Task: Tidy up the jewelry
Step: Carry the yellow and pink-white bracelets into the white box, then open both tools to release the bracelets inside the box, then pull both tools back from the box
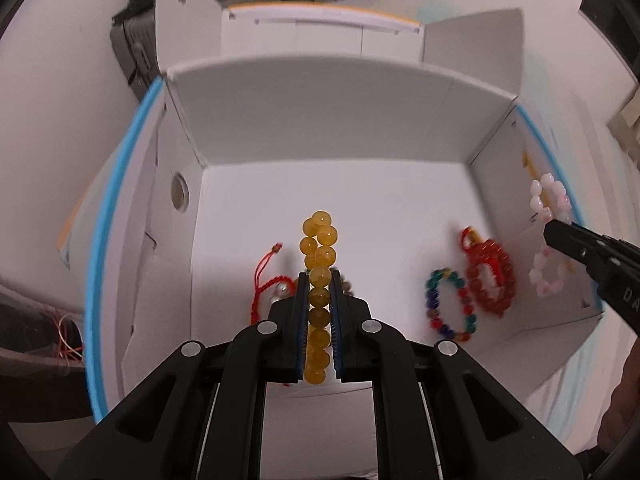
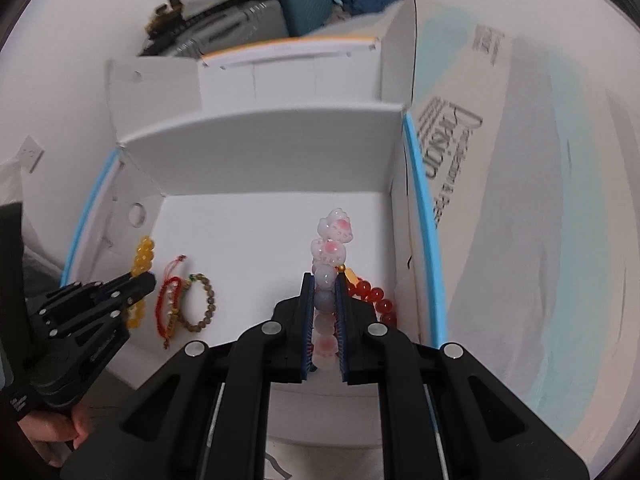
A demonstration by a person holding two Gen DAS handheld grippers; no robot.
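Yellow bead bracelet [image 1: 319, 280] pinched tight in left gripper [image 1: 319, 280]; right gripper [image 2: 325, 300] clamps pink bracelet [image 2: 331, 256] above white box [image 1: 320, 120]; smooth beads might slip out.

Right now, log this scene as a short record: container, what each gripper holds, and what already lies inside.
container: open white cardboard box with blue edging
left gripper: shut on the yellow bead bracelet, held above the box floor
right gripper: shut on the pink and white bead bracelet
lying in box, left side: red cord bracelet, brown bead bracelet
lying in box, right side: multicolour bead bracelet, red bead bracelet
person: hand on the left gripper's handle
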